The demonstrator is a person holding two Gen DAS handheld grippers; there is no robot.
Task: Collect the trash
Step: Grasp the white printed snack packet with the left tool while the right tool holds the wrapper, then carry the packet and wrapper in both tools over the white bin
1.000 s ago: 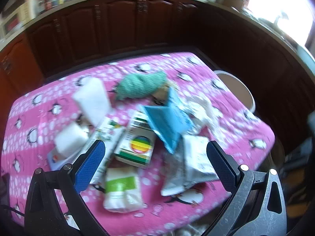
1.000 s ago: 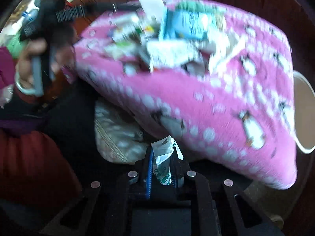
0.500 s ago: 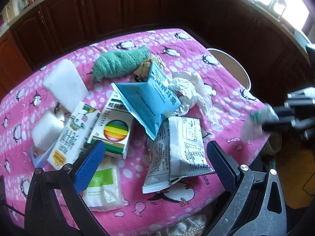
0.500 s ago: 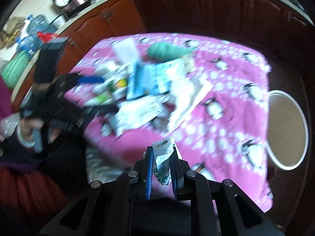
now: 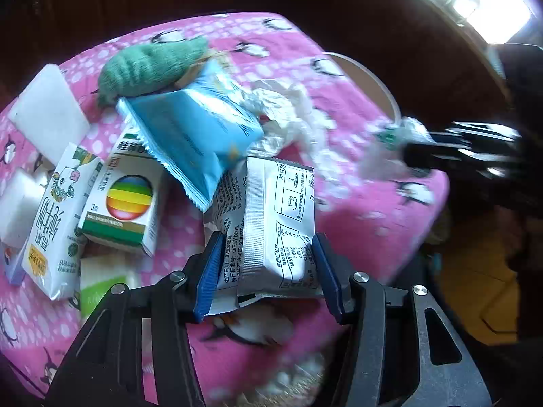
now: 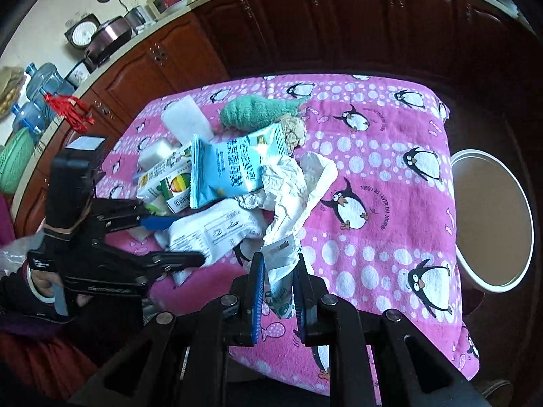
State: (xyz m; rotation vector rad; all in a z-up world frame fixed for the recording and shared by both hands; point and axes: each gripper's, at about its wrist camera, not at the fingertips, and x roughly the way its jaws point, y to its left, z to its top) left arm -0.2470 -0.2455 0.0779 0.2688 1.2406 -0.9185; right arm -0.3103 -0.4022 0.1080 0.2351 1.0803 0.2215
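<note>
A pile of trash lies on the pink penguin tablecloth (image 6: 383,176). My left gripper (image 5: 266,271) is open, its jaws on either side of a white printed packet (image 5: 275,230) at the near table edge; it also shows in the right wrist view (image 6: 169,240). My right gripper (image 6: 278,291) is shut on a crumpled white-and-green wrapper (image 6: 281,264), held over the near table edge; it shows blurred in the left wrist view (image 5: 393,149). A white bin (image 6: 488,220) stands beside the table at the right.
In the pile lie a blue snack bag (image 5: 193,135), a rainbow-marked box (image 5: 125,203), a milk carton (image 5: 54,220), crumpled white paper (image 5: 292,118), a green knitted cloth (image 5: 149,68) and white foam blocks (image 5: 47,108). Dark wooden cabinets (image 6: 305,17) stand behind the table.
My left gripper has moved down and forward and has narrowed around the white packet. My right gripper, still holding the wrapper, has risen over the table's edge.
</note>
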